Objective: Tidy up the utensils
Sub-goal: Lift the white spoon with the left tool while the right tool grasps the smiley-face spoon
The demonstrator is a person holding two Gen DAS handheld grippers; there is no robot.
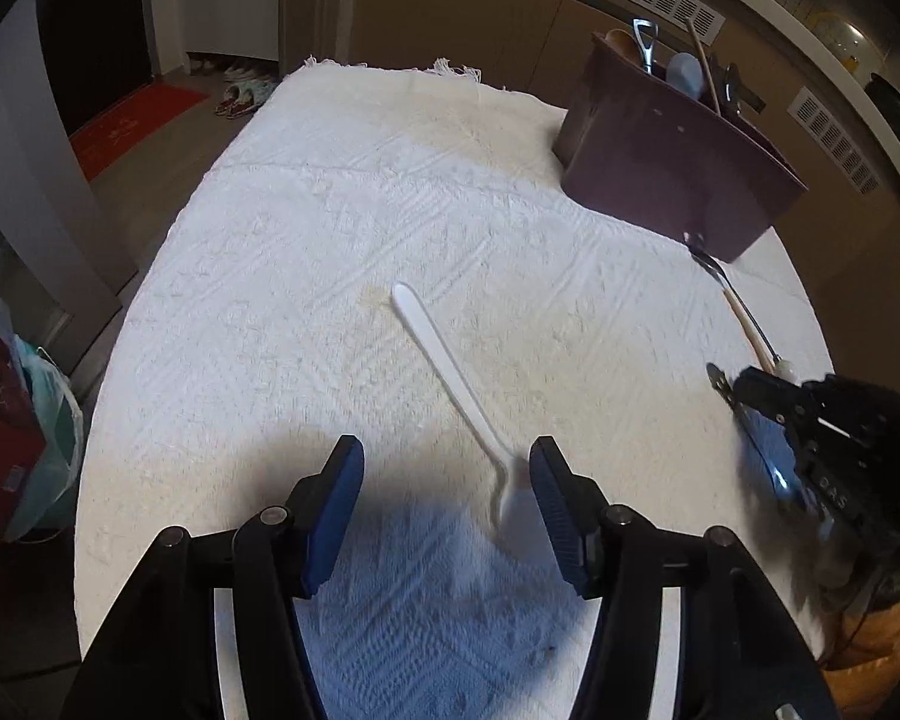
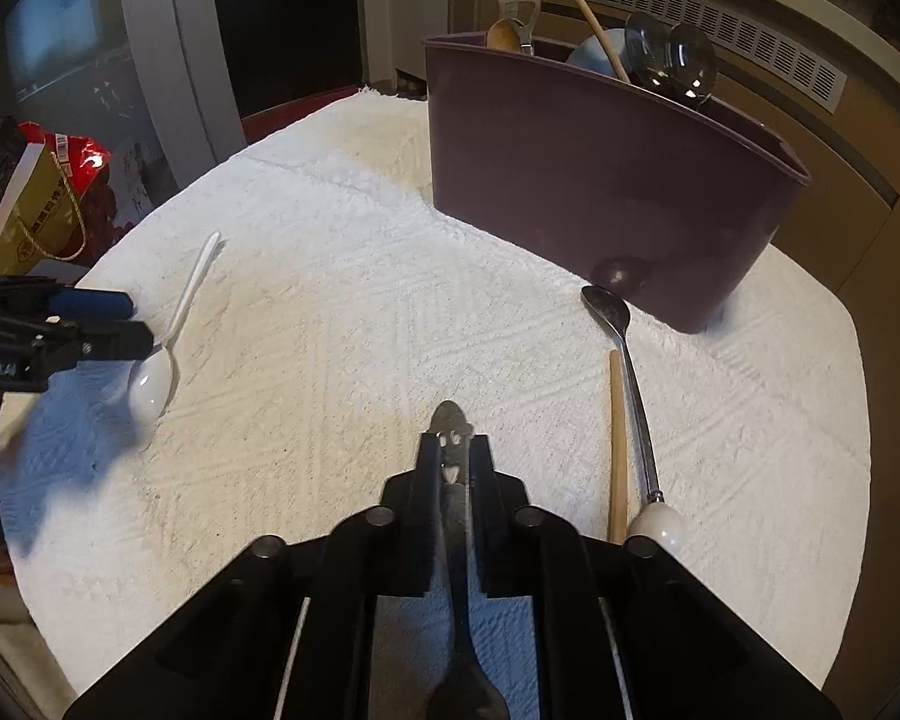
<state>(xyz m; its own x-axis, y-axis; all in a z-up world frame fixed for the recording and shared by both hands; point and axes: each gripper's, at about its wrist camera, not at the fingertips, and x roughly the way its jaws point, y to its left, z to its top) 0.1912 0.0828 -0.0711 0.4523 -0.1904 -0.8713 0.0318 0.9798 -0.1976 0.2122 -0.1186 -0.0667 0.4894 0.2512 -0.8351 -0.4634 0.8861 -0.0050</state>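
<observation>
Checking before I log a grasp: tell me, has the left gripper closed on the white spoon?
No. The left gripper stands open, and the white spoon lies flat on the cloth, its bowl beside one finger.

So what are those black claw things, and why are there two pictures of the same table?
The claws are grippers, pinchers with two fingers. A person holds one in each hand to tidy utensils. Each gripper has a camera looking along its fingers, so you get two pictures.

One picture is from the left gripper. It is open, over a white spoon lying on the white cloth.

The other is from the right gripper. It is shut on a metal utensil; I can't tell what kind.

Also on the cloth lie a metal spoon with a white knob, a wooden stick beside it, and a purple bin already holding utensils.
</observation>
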